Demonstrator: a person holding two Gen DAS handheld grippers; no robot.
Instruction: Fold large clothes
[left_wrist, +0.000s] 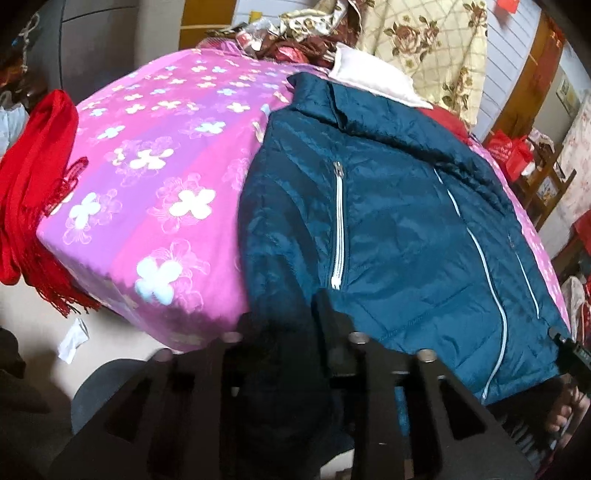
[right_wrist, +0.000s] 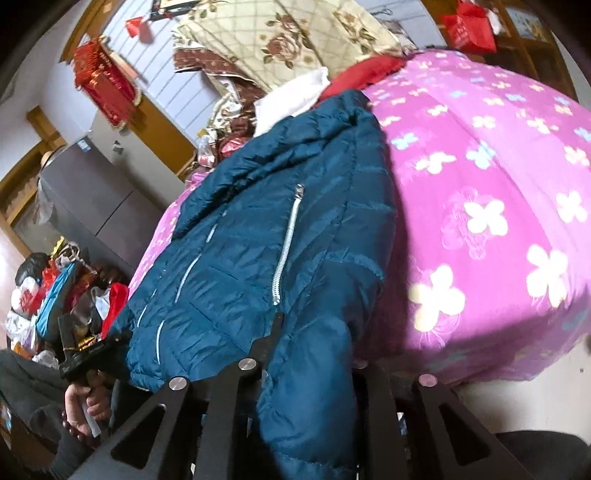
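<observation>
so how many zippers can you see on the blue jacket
3 on the blue jacket: a metal-toothed pocket zipper, the long front zipper, and a pocket zipper on the other side. Others may be hidden.

A lived-in home bedroom: bed under pink flowered quilt (left_wrist: 155, 192), piled floral bedding (right_wrist: 280, 40).

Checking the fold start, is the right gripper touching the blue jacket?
Touching. The right wrist view shows the jacket hem lying between the right gripper fingers.

Teal-blue jacket (left_wrist: 388, 229) — white zippers; pink bedspread (left_wrist: 166, 177) — white flowers; red scarf (left_wrist: 33, 177).
</observation>
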